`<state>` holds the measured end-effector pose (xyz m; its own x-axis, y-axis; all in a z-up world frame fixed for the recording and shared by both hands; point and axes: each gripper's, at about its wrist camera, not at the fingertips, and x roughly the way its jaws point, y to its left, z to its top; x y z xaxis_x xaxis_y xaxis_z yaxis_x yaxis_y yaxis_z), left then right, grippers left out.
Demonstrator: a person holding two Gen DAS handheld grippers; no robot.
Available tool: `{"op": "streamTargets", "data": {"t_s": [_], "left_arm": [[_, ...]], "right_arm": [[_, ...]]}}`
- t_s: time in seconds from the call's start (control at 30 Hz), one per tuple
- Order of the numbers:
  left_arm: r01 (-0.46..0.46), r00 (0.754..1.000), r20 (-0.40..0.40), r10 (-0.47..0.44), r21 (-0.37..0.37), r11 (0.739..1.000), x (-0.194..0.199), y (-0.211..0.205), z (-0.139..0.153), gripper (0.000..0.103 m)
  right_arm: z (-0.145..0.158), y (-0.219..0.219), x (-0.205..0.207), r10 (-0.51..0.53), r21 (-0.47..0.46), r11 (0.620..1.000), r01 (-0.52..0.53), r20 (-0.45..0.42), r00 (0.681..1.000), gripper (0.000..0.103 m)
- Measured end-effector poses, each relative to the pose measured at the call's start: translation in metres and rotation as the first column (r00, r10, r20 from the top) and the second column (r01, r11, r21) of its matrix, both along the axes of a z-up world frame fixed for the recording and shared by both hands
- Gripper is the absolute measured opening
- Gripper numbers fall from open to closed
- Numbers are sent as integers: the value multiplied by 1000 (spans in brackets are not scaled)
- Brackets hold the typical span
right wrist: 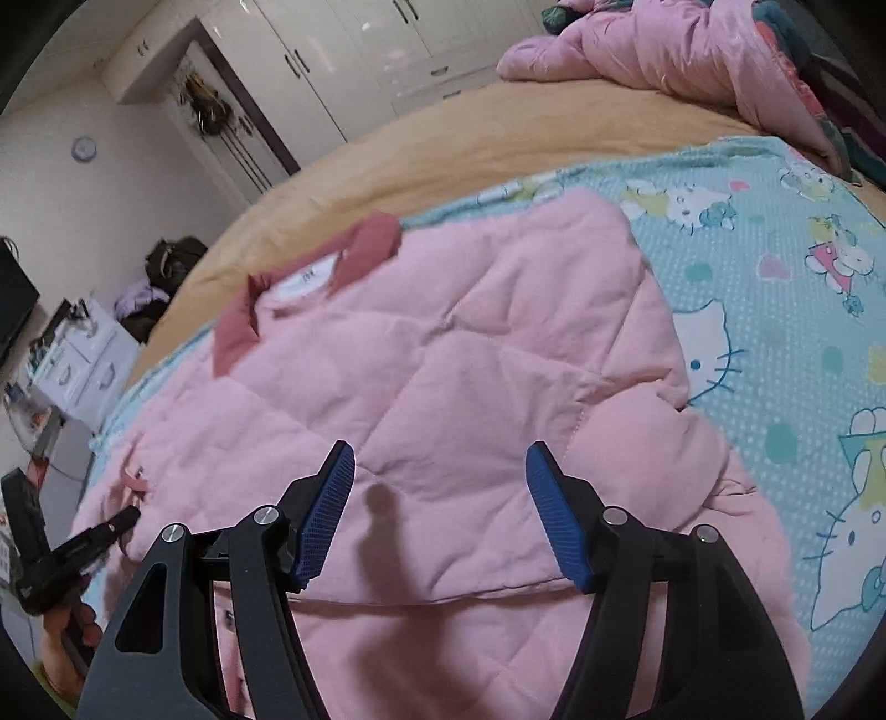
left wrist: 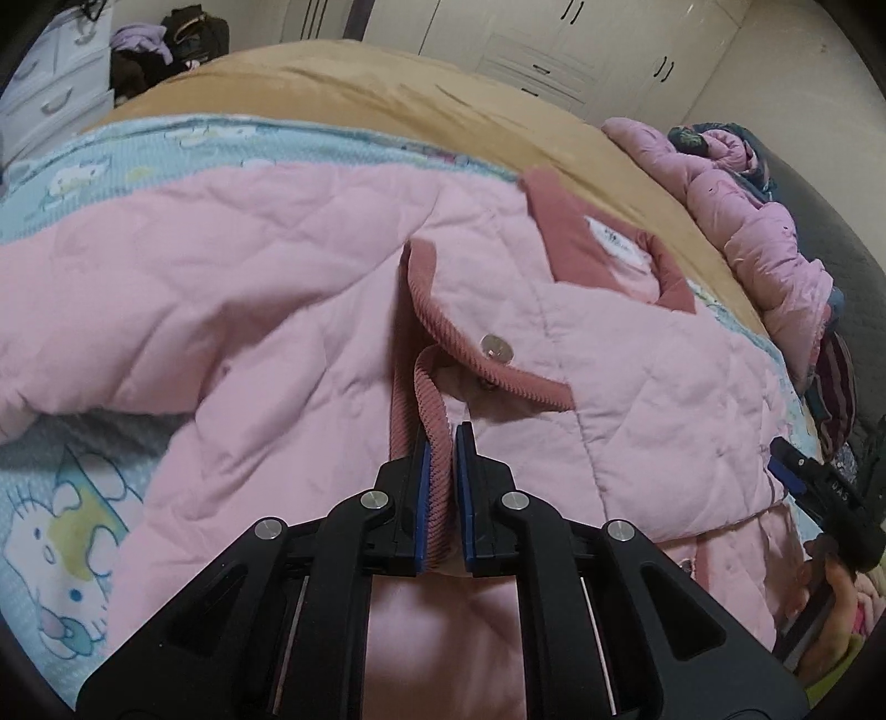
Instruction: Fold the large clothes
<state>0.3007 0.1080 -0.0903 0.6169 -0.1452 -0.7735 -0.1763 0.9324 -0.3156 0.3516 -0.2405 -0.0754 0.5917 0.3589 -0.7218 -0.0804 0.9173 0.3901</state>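
Note:
A pink quilted jacket (left wrist: 277, 288) with a dark pink corduroy collar (left wrist: 587, 243) and trim lies spread on a bed. My left gripper (left wrist: 441, 443) is shut on the corduroy front edge (left wrist: 429, 404) of the jacket, just below a metal snap button (left wrist: 494, 347). In the right wrist view the same jacket (right wrist: 443, 354) lies flat, collar (right wrist: 371, 238) at the far left. My right gripper (right wrist: 440, 482) is open and empty, held just above the jacket's lower part. The left gripper shows at the left edge of that view (right wrist: 119, 523).
The jacket rests on a light blue cartoon-cat blanket (right wrist: 775, 310) over a tan bedspread (left wrist: 443, 99). A pile of pink padded clothes (left wrist: 747, 221) sits at the bed's far side. White wardrobes (right wrist: 343, 50) and a drawer unit (left wrist: 50, 94) stand beyond.

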Motion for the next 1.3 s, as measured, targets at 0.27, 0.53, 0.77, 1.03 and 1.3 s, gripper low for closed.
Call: {"op": "streamTargets", "data": {"t_s": [0.27,0.53,0.77,1.03,1.3], "left_arm": [[-7,1000,-10,6,-5,1000,0,-2,-12,4],[7,1000,-13,-7,-10,1000,-9,-5,5,15],[17,1000,16,-17,55,998,-17,-15,21,49],[-34,998,48,29,102,994,-35,-20,39,94],[-70,996,54,64,102,992,-51,-26,48,94]], "right_arm": [[-23,16,9,21,-112,993,-25,-36,999,64],[0,28,-6,29,-134,991,-28,5,1000,87],[10,38,-20,52,-164,985,-48,24,998,98],[31,20,-37,-10,-16,1000,11,71,997,99],[56,26,-50,-12,20,1000,10,124,992,99]]}}
